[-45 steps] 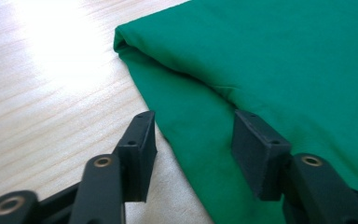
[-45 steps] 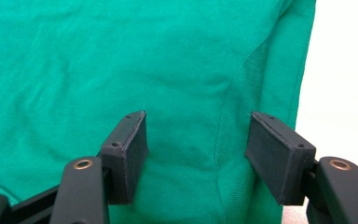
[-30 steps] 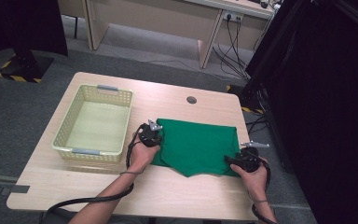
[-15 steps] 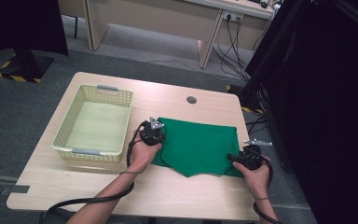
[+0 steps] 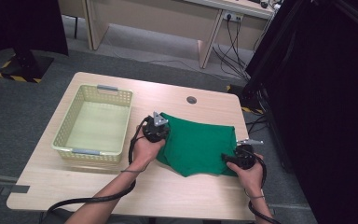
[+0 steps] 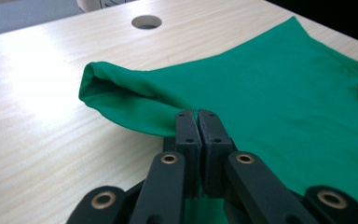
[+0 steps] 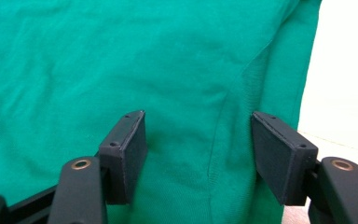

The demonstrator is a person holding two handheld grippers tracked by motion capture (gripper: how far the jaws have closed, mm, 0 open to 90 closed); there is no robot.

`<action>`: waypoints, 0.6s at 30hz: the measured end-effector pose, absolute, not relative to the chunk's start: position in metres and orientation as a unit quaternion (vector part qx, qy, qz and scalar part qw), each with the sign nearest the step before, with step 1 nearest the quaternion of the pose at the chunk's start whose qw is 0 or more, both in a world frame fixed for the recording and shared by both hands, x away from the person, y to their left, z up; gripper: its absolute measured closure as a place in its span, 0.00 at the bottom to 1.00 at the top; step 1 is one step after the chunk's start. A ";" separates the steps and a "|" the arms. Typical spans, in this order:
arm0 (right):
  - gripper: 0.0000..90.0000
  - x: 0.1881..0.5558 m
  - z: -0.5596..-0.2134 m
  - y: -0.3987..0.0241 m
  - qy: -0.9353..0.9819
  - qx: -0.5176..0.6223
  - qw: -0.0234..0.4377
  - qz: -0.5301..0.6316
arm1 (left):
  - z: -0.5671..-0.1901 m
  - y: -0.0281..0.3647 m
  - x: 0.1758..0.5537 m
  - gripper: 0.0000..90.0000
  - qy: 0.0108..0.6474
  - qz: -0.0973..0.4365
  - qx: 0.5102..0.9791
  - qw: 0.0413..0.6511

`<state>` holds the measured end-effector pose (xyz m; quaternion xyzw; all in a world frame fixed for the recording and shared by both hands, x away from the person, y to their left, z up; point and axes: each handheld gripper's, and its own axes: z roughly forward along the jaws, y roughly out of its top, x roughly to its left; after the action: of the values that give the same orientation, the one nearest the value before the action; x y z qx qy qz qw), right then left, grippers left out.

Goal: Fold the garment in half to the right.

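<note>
Green cloth [image 5: 198, 147] near worktop [image 5: 98, 186] right edge: left tool [image 6: 198, 128] clamps its lifted left edge; right tool [image 7: 198, 154], jaws apart, straddles its right hem.

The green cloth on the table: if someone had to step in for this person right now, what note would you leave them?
Left gripper: shut on the green cloth, pinching its left edge; a fold of it stands lifted off the table.
Right gripper: open, jaws spread over the cloth's right edge; no grip yet.
Basket: on the left of the table, nothing in it, apart from the cloth.
Done: left edge gripped and raised.
Left: probably close the right gripper on its edge, then fold or lift the cloth; the basket looks like a likely destination, but that is a guess.
</note>
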<state>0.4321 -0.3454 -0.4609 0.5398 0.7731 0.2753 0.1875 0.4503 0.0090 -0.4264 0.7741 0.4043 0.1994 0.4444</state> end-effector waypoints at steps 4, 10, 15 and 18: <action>0.42 0.432 -0.461 -0.342 0.775 0.535 0.188 0.278 | -0.422 0.008 0.450 0.97 0.403 0.201 0.774 0.445; 0.42 0.433 -0.461 -0.339 0.780 0.529 0.186 0.278 | -0.419 0.007 0.448 0.97 0.400 0.203 0.773 0.448; 0.42 0.434 -0.462 -0.333 0.783 0.523 0.185 0.280 | -0.414 0.006 0.449 0.97 0.397 0.207 0.772 0.450; 0.42 0.434 -0.462 -0.329 0.786 0.517 0.185 0.283 | -0.411 0.005 0.449 0.97 0.395 0.209 0.773 0.451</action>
<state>0.4344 -0.3287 -0.4621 0.5170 0.7864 0.2829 0.1851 0.4493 0.0048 -0.4109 0.7728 0.3952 0.2087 0.4506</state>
